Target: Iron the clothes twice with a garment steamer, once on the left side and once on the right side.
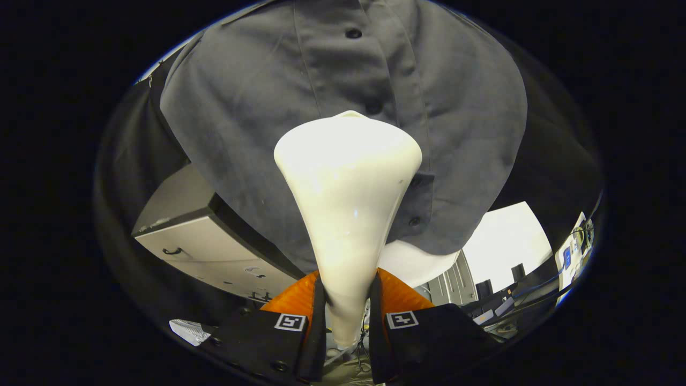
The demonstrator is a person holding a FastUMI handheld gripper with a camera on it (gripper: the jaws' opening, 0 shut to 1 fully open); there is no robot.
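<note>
A grey button-up shirt [257, 107] hangs in front of me, its button placket running down the middle. The white garment steamer [345, 198] rises from between my fingers, narrow at the handle and flaring to a wide head. That head sits against the shirt over the placket, near its lower buttons. My gripper [347, 311] is shut on the steamer's slim handle, with one finger pressing each side.
A pale cabinet [203, 241] with a dark top edge stands below the shirt, to the left of the fingers. Beyond the fingers to the right are a white panel [504, 241], cables and small devices. Black cloth hangs behind the shirt.
</note>
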